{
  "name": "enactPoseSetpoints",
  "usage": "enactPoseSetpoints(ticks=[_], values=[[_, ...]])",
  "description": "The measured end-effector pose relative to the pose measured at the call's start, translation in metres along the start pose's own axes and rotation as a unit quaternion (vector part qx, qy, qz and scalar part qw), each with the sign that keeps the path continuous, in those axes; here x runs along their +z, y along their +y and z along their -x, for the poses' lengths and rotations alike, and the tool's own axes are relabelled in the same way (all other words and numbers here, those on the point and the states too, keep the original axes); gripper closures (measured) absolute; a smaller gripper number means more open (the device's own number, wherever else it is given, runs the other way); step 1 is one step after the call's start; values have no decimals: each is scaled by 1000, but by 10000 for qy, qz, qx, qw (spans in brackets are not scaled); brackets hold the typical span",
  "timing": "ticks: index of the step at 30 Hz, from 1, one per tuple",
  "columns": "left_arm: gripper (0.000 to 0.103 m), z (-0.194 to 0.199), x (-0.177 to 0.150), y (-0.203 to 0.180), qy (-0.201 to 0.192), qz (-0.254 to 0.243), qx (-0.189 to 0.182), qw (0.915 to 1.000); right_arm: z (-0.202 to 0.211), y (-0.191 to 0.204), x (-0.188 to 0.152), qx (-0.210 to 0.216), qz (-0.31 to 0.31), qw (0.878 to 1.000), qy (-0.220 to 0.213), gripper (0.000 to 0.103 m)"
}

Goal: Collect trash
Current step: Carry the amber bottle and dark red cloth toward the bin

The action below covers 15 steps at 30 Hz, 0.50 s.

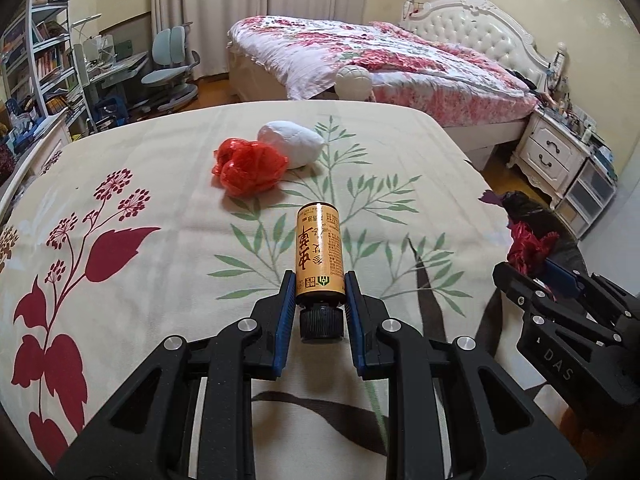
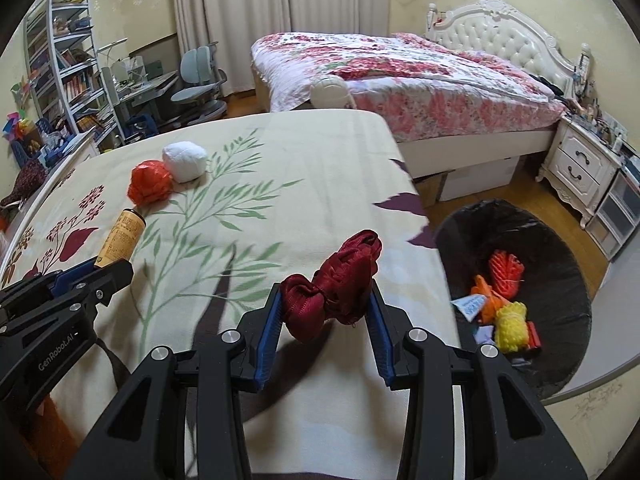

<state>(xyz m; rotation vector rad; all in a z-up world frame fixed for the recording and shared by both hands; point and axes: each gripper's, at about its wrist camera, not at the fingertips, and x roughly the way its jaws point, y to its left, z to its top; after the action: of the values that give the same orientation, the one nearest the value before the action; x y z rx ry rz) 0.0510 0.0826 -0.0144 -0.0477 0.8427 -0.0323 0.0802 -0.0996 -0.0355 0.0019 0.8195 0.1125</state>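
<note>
My left gripper (image 1: 319, 280) is shut on a small amber bottle (image 1: 318, 252) with a gold label and black cap, held above the floral bedspread (image 1: 120, 300). In the right wrist view that bottle (image 2: 120, 238) shows at the left in the left gripper (image 2: 105, 265). My right gripper (image 2: 324, 294) is shut on a crumpled dark red cloth (image 2: 336, 280), above the bed's right side. That cloth (image 1: 528, 246) also shows at the right of the left wrist view. A red plastic bag (image 1: 248, 168) and a white wad (image 1: 290, 144) lie further up the bed. The black-lined trash bin (image 2: 560, 280) stands on the floor to the right.
The bin holds orange, yellow and blue scraps (image 2: 500, 304). Beyond it are a second bed with a pink floral quilt (image 2: 400, 76), a white nightstand (image 2: 580, 168) and stacked drawers (image 2: 620, 208). A desk chair (image 2: 200, 80) and bookshelves (image 2: 68, 64) stand at the far left.
</note>
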Motion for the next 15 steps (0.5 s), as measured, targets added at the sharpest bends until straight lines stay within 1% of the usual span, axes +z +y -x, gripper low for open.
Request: enactPoseSetpoints(ticks=[6, 15], values=[[80, 2, 3, -37, -79, -281, -258, 9992, 11, -38, 0, -312, -279, 9990, -124, 63], [80, -5, 12, -99, -157, -724, -625, 9953, 18, -96, 3, -754, -689, 9945, -241, 63]])
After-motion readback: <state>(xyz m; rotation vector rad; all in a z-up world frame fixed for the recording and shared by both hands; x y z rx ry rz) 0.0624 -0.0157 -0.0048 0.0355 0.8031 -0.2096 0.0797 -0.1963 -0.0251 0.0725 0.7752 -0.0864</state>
